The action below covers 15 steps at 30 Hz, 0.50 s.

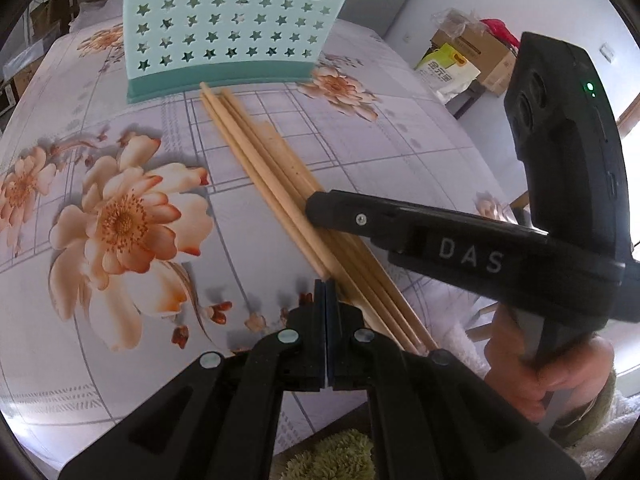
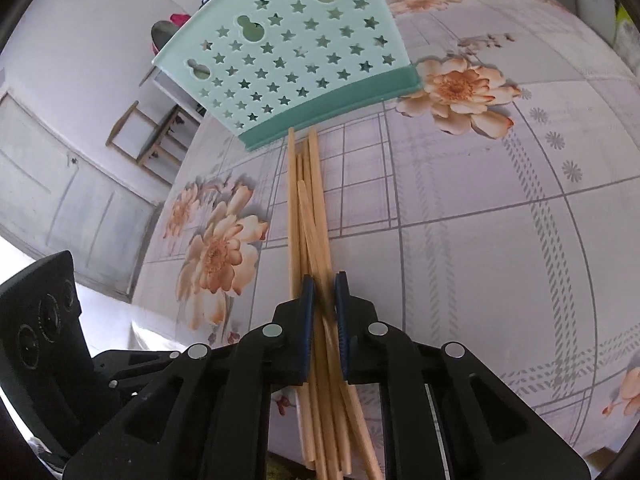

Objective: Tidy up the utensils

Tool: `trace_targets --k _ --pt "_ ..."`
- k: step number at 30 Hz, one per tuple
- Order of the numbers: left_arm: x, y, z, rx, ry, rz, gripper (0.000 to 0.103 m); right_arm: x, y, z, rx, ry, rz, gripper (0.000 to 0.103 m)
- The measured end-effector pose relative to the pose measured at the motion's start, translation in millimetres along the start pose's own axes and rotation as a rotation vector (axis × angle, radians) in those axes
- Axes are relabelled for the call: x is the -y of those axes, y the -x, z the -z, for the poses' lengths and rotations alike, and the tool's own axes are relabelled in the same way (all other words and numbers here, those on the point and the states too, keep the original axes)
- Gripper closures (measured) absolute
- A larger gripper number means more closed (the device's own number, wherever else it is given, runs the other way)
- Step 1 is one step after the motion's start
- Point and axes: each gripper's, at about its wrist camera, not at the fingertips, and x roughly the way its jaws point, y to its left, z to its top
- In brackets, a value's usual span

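Several wooden chopsticks lie in a loose bundle on the flowered tablecloth. Their far tips reach the base of an upright teal holder pierced with star holes. My right gripper is shut on the bundle near its close end, with the sticks pinched between the blue pads. My left gripper is shut with nothing in it. It hovers just left of the sticks' near part, beside the right gripper.
A person's hand holds the right gripper's handle past the table's near right edge. Cardboard boxes and a yellow-green bag stand on the floor at the right. A wooden frame stands left of the table. Something green and fuzzy lies below the near edge.
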Motion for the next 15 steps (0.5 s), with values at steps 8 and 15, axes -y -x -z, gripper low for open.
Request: trace_targets --k 8,15 --pt "-29 18 -4 0.032 0.060 -0.056 0.103 5 -12 -24 0.034 0.012 0.022 0.098" --pt "-39 25 -19 0.070 0.079 -0.044 0.096 28 -12 -48 0.038 -0.025 -0.022 0.098"
